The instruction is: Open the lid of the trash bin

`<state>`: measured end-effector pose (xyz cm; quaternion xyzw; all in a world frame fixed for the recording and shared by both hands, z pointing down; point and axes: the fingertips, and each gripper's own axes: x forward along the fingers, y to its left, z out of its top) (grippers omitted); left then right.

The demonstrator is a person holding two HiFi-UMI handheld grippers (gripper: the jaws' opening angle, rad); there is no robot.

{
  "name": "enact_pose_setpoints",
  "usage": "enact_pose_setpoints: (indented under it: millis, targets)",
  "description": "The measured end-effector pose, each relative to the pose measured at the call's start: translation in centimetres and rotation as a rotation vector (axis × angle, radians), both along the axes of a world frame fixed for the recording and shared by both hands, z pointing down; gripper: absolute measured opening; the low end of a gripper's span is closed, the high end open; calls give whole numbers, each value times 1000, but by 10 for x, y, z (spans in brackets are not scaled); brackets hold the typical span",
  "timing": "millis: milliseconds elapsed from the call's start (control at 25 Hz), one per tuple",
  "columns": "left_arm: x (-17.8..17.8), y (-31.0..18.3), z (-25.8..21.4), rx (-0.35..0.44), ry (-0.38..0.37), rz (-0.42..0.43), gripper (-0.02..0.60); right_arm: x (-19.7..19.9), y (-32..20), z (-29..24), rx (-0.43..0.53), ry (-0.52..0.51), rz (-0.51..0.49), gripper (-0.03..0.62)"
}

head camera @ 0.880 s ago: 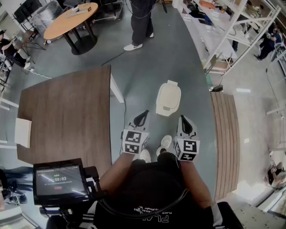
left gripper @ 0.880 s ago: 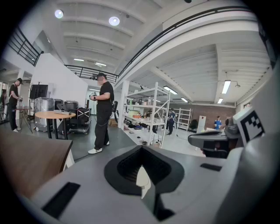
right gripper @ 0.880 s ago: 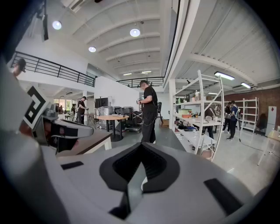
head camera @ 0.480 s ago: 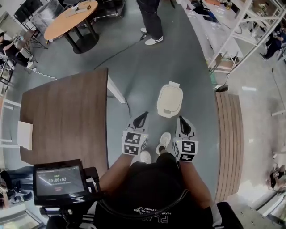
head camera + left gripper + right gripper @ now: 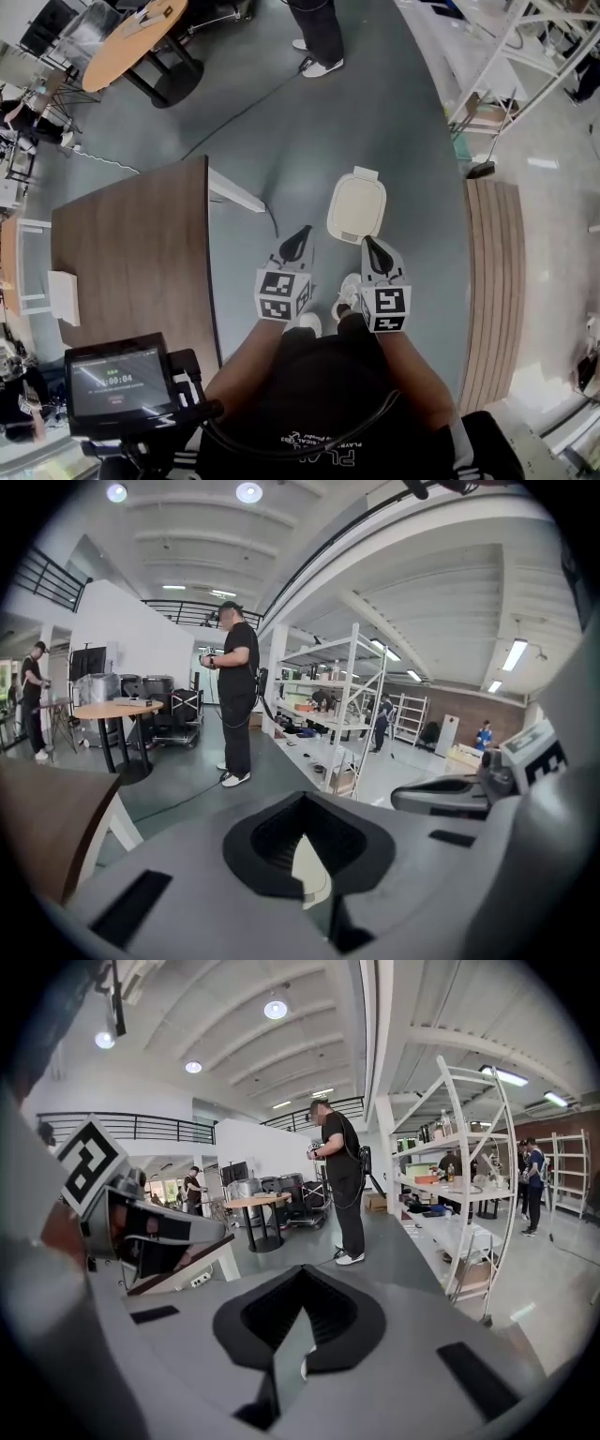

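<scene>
Head view: the cream trash bin (image 5: 349, 232), smooth plastic, stands on the grey floor just ahead of the left gripper (image 5: 298, 240) and right gripper (image 5: 372, 250); its rounded-rectangular lid (image 5: 357, 202) lies shut; best to hook one tip under the lid's near lip and lift steadily; left gripper view: jaws together, holding nothing; right gripper view: jaws likewise closed, empty.

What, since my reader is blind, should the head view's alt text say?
Seen from above, a person holds the left gripper and the right gripper, both shut and empty, over a grey floor, aimed at a cream trash bin with its lid closed just ahead. A brown table stands to the left.
</scene>
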<state>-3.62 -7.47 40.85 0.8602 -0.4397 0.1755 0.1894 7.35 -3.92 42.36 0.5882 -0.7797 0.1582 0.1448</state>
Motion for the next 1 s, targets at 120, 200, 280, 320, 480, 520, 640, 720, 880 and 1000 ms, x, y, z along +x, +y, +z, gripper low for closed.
enact_pose_setpoints:
  millis: [120,200,280,320,480,520,640,720,880,1000]
  targets:
    - [22,-13,-9,8,-15,7,0,10,-14,0,-13,-18,-25,0]
    - [32,-20,-18,13,-32,4,0,14,-21,-3,-23,-37,-43,0]
    - [38,-25,-20,14,-47,3,0,14,-26,-4,-32,-49,-65,0]
    - [40,-26,-18,12,-53,6,0,13,-27,-3,-38,-50,-76,0]
    - [49,-40,7,-12,-75,27,0,16,-35,17,-67,-50,-91,0]
    - [52,-45,15,-21,-78,34,0,18,-38,24,-78,-52,-86,0]
    - [60,-51,38,-59,-82,64,0,21,-43,46,-112,-54,-73,0]
    - [64,-56,54,-81,-84,78,0,23,-47,62,-137,-52,-61,0]
    - [66,-68,114,-94,-127,99,0,27,-60,120,-188,-49,-54,0]
    - [64,-71,156,-133,-143,96,0,23,-72,144,-198,-59,-66,0]
